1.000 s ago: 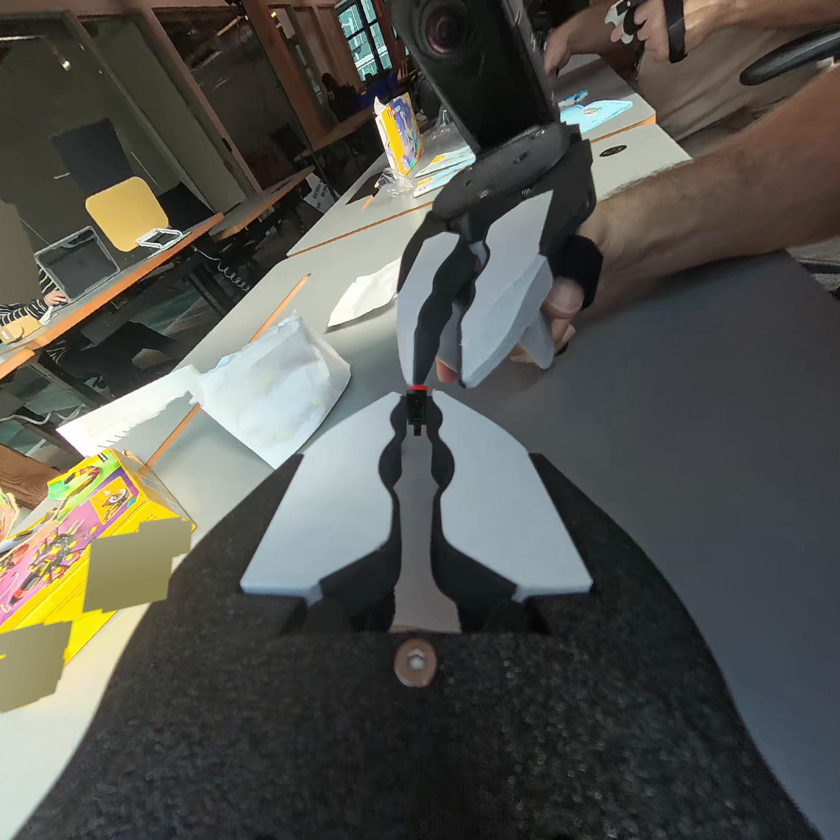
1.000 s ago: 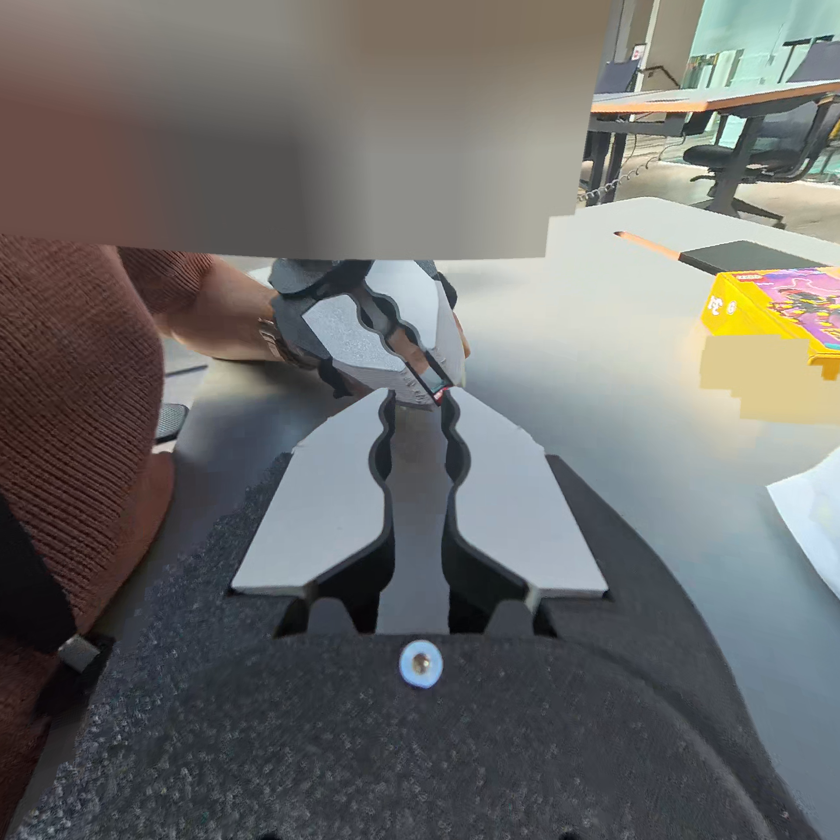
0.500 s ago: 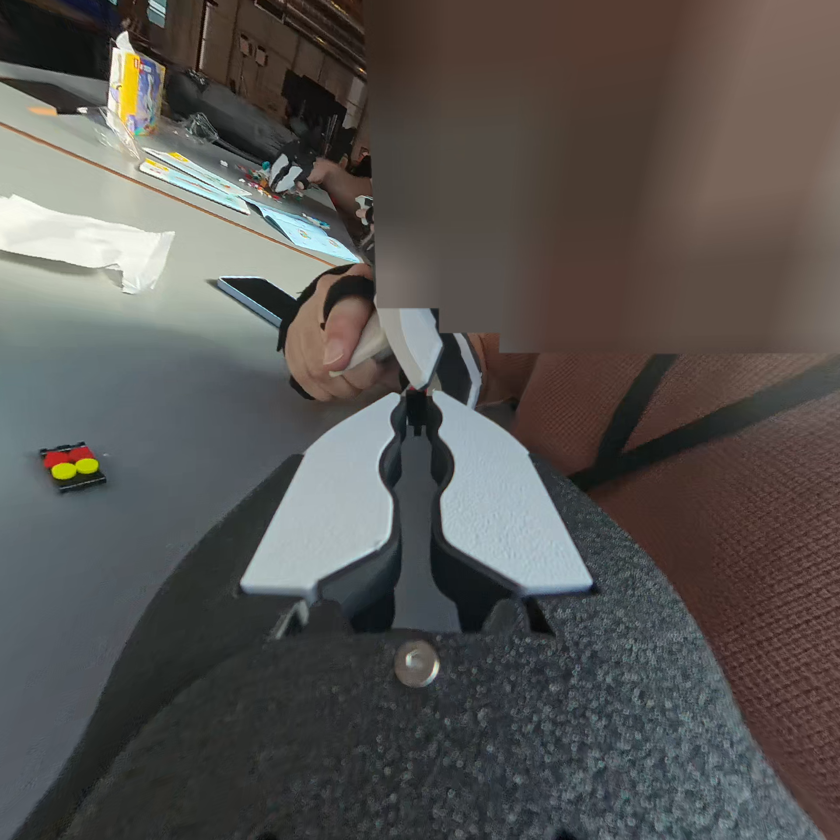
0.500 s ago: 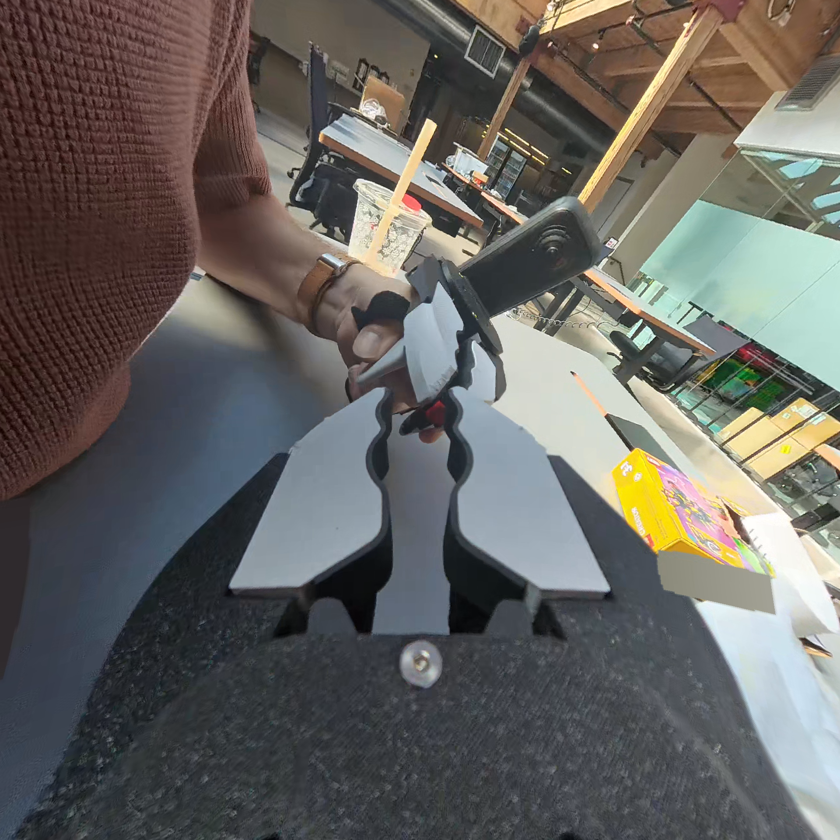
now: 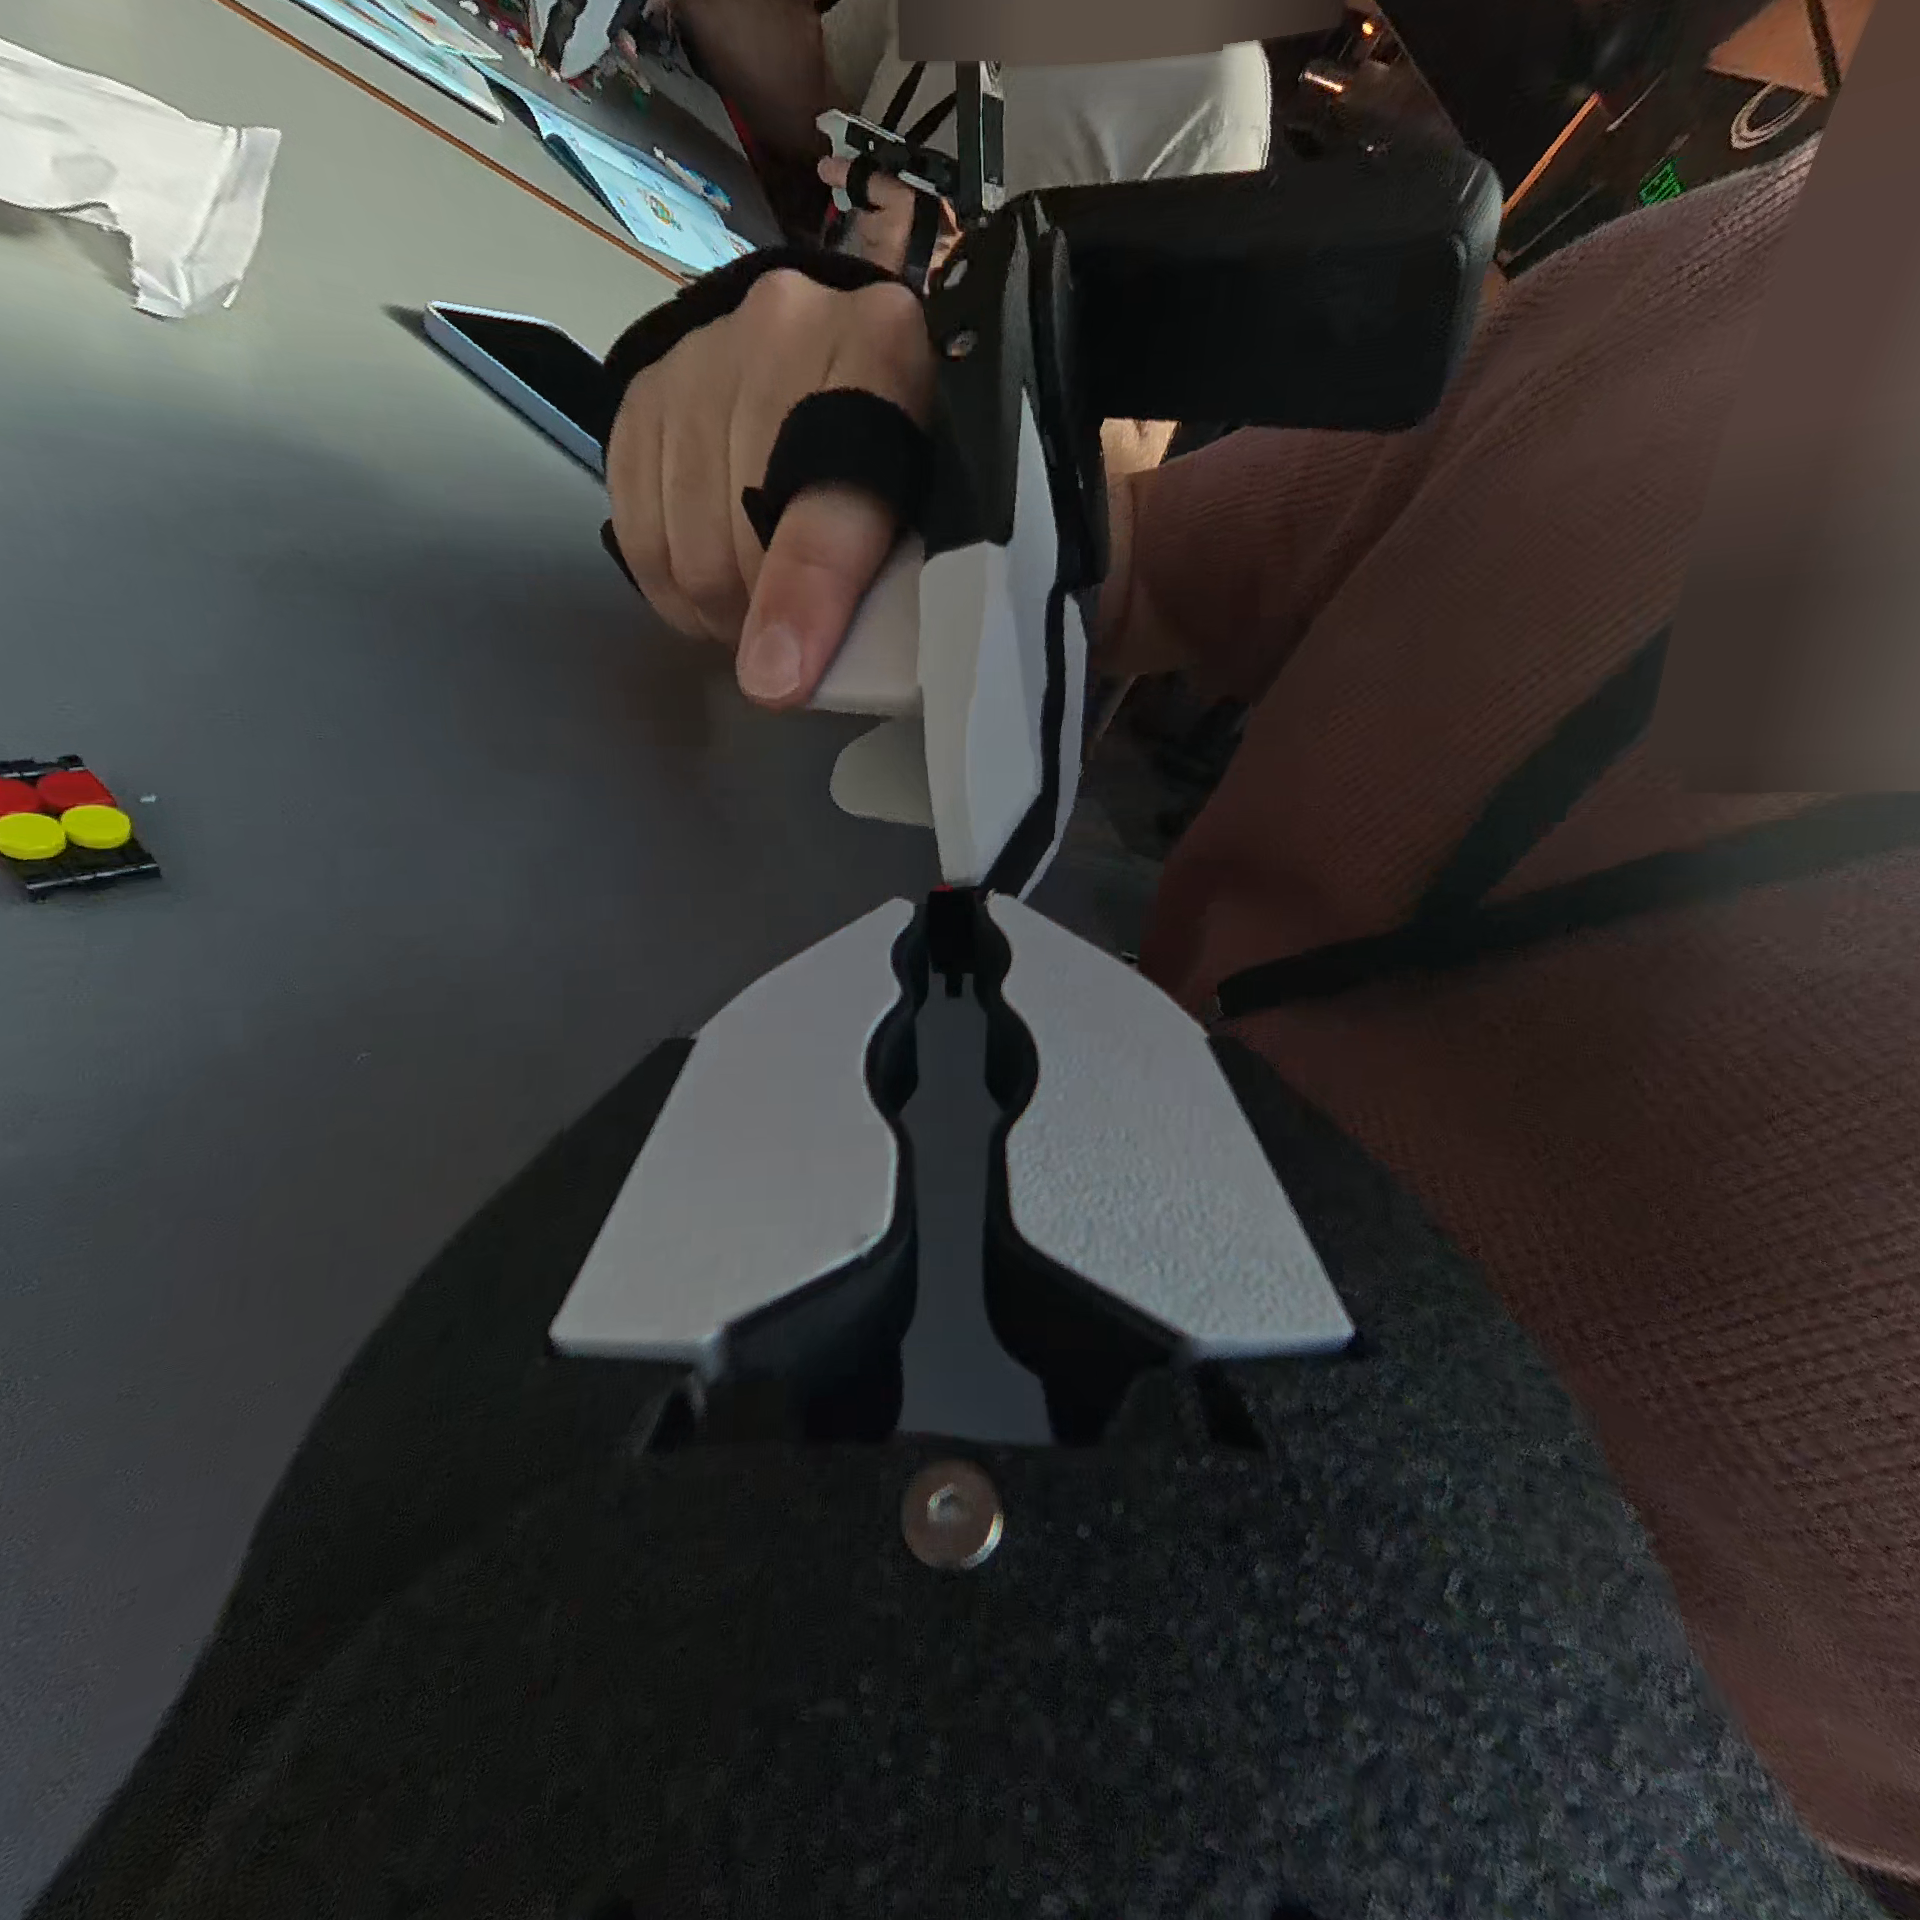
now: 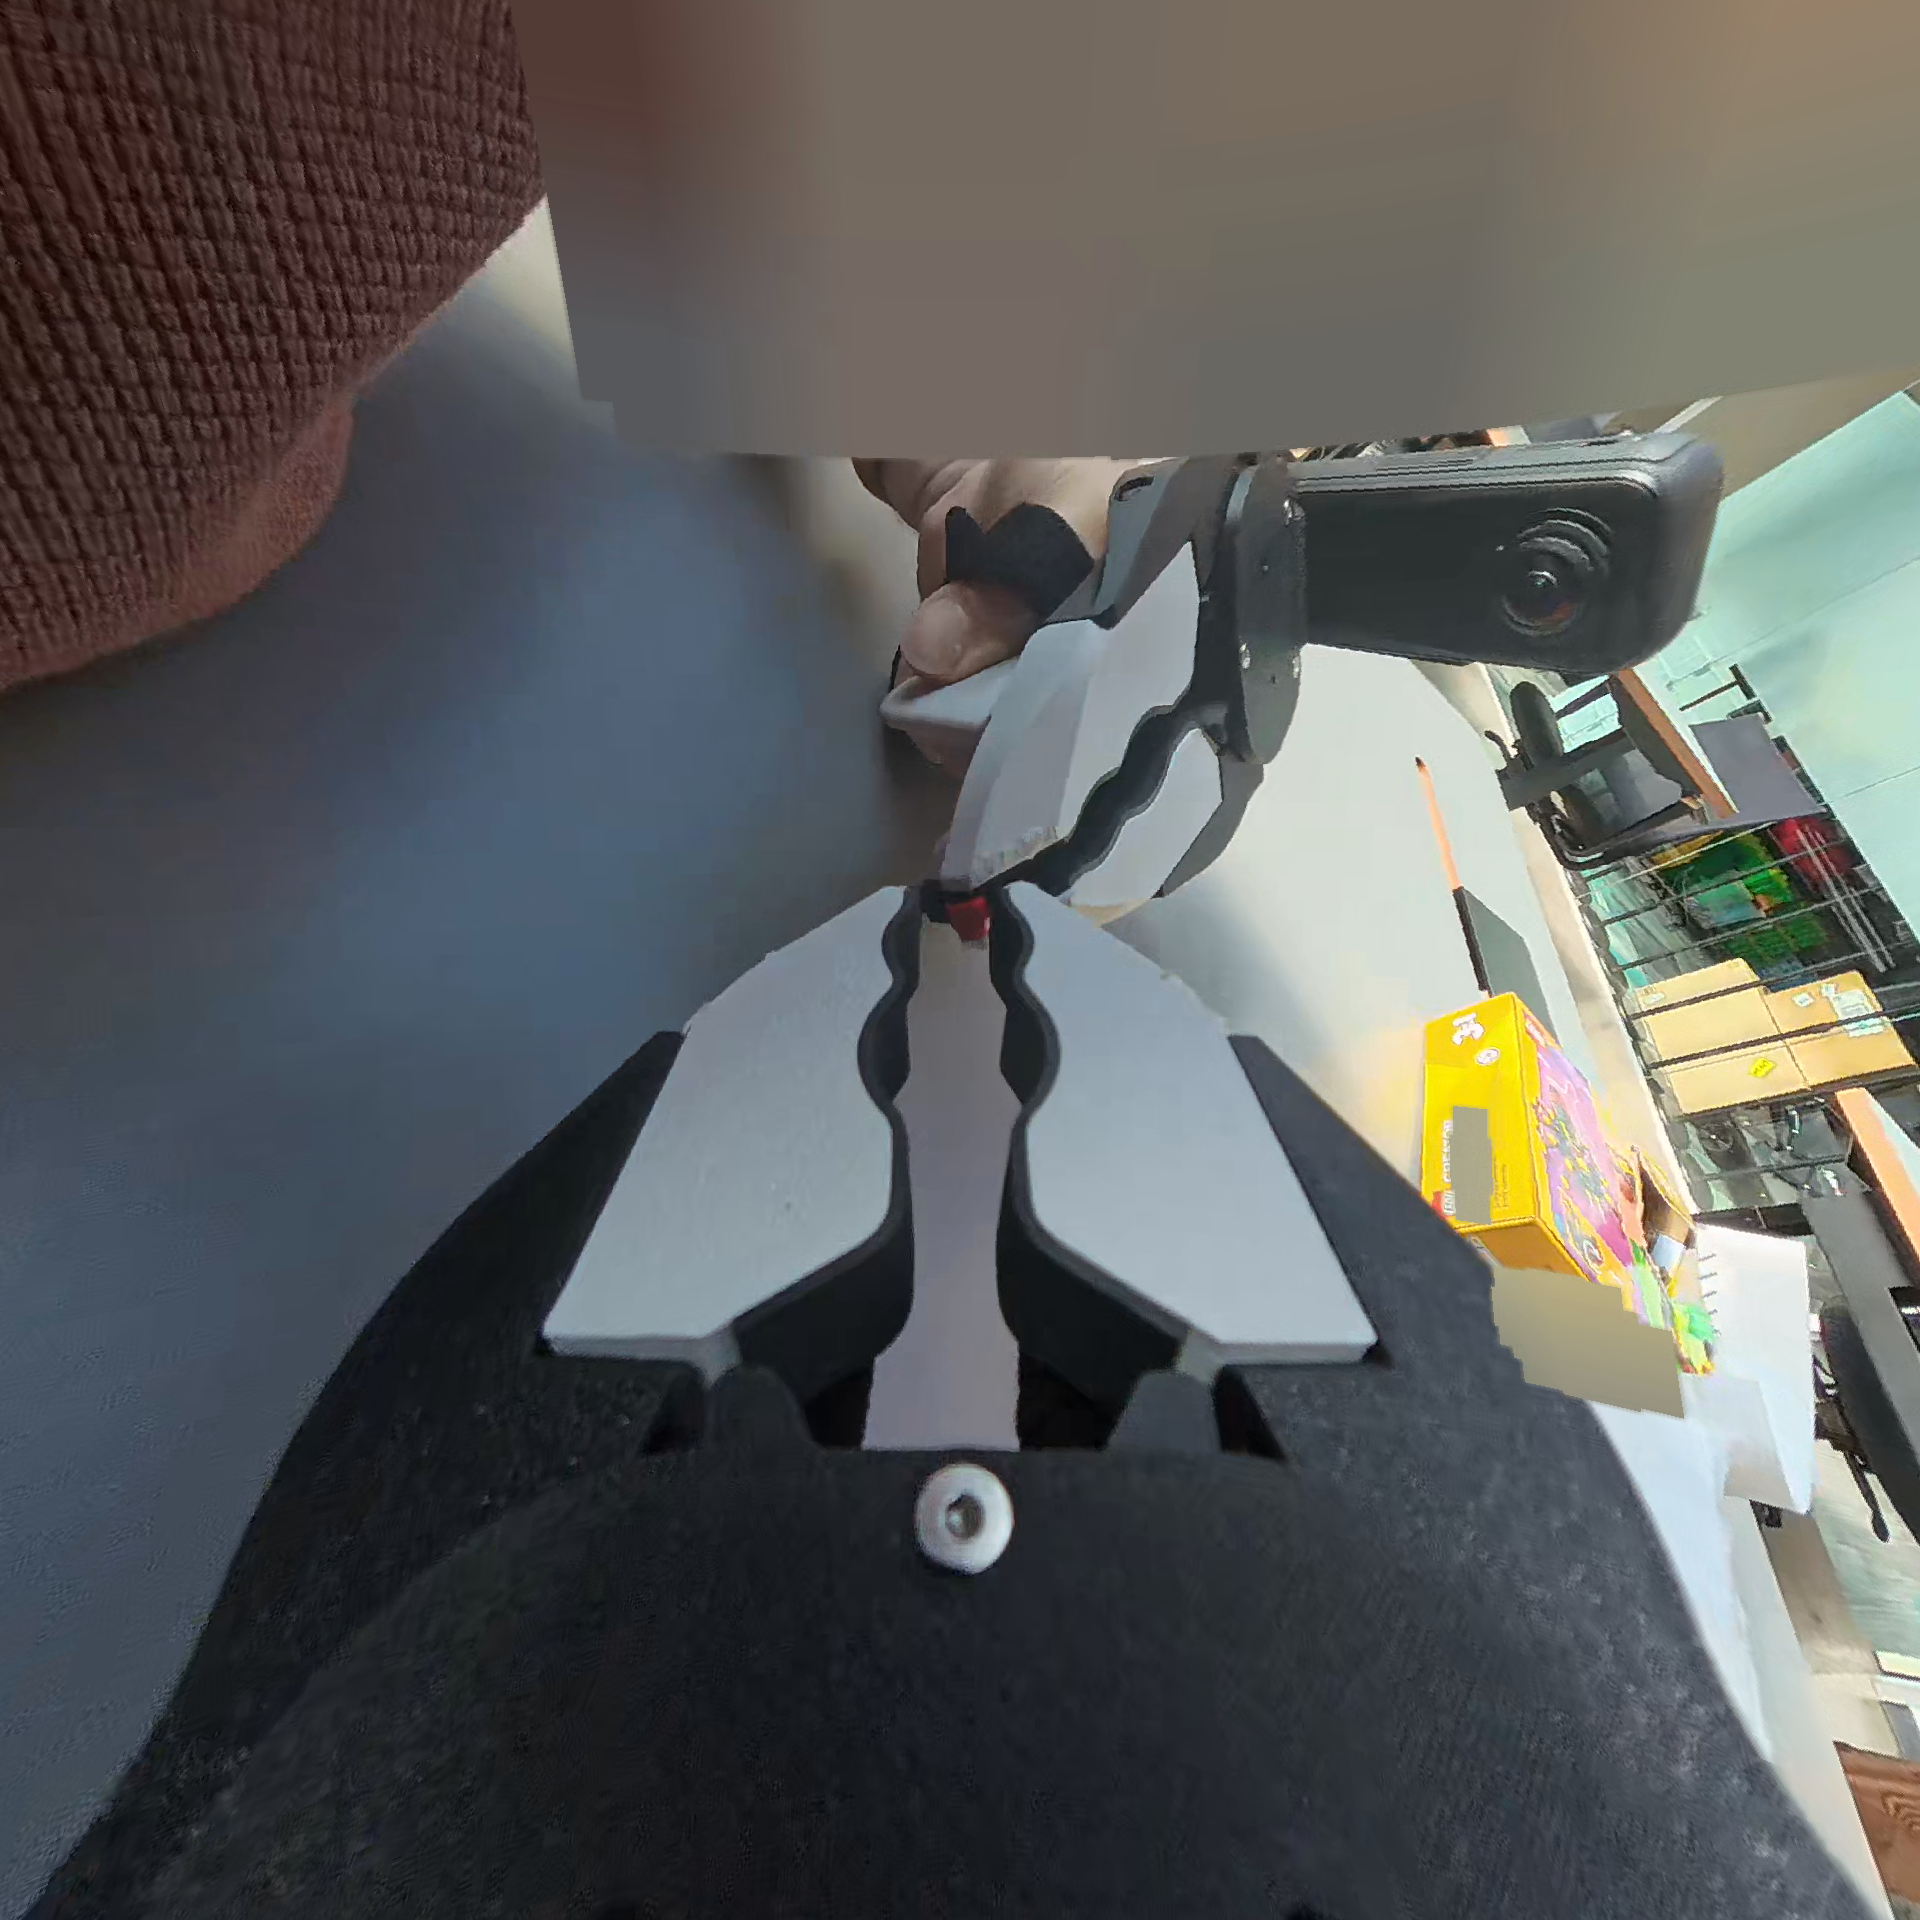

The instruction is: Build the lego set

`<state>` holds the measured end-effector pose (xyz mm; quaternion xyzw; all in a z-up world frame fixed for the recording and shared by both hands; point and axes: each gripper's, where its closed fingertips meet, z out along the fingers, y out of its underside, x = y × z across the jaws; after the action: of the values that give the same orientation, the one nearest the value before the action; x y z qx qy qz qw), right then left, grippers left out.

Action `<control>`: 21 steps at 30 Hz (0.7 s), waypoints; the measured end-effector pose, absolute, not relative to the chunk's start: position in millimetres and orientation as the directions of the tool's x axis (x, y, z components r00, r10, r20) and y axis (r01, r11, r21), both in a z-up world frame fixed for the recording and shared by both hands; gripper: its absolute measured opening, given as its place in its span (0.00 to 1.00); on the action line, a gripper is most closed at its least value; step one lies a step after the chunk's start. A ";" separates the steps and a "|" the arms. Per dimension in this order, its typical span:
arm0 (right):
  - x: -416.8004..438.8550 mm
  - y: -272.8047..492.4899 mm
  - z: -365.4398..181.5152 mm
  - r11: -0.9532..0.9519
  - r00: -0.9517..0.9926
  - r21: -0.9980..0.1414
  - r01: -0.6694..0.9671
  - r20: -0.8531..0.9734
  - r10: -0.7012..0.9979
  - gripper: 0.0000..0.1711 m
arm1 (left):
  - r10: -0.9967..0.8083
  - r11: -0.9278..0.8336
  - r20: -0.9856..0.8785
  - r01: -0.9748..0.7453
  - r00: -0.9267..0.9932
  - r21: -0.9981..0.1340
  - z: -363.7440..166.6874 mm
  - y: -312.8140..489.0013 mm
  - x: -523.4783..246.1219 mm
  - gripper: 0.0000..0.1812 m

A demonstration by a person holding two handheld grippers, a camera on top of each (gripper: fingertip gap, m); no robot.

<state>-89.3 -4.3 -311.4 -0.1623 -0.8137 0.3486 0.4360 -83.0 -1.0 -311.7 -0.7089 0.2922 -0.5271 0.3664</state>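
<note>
- Two grippers meet tip to tip above the grey table (image 5: 364, 1039), each pinching a small lego piece, well clear of the tabletop.
- Left gripper (image 5: 951, 920) has its fingers pressed nearly together on a small black piece (image 5: 948, 935), held at the very tips; in the right wrist view the same gripper comes in from above.
- Right gripper (image 6: 961, 914) is likewise closed at its tips, on a small red piece (image 6: 968, 916); the left wrist view shows only a sliver of red where it touches the black one.
- Both pieces look like hard, light plastic: stiff, smooth, too small to need force, and likely to pop out or twist if the pinch is off-centre. I judge the flat side walls the place to hold, leaving studs and underside free to mate.
- Pressing them together wants a straight push; whether they are already seated I cannot tell.
- One small plate assembly (image 5: 68, 831) lies on the table well to the left: a black base carrying two red round tiles and two yellow ones.
- One phone (image 5: 520, 364) lies flat beyond the right hand (image 5: 758, 447).
- One crumpled white paper bag (image 5: 135, 197) sits farther off.
- One yellow lego box (image 6: 1527, 1153) lies to the side in the right wrist view.
</note>
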 end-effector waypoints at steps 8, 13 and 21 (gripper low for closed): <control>-90.9 -0.6 -319.4 0.733 -0.624 -0.678 -0.051 0.595 0.507 0.04 | -0.775 -0.597 0.559 -0.053 0.295 -0.800 -319.5 0.6 -83.6 0.04; -90.0 0.4 -323.5 0.790 -0.678 -0.611 -0.049 0.601 0.423 0.03 | -0.777 -0.591 0.544 -0.071 0.317 -0.803 -322.9 1.5 -82.8 0.03; -83.8 3.6 -341.9 0.873 -0.722 -0.481 -0.079 0.632 0.283 0.01 | -0.774 -0.584 0.482 -0.168 0.410 -0.794 -339.2 4.2 -79.2 0.03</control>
<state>-83.8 3.6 -341.9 -0.0570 -0.8949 0.2452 0.3685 -79.2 4.2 -339.2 -0.7685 0.3067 -0.4484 0.3379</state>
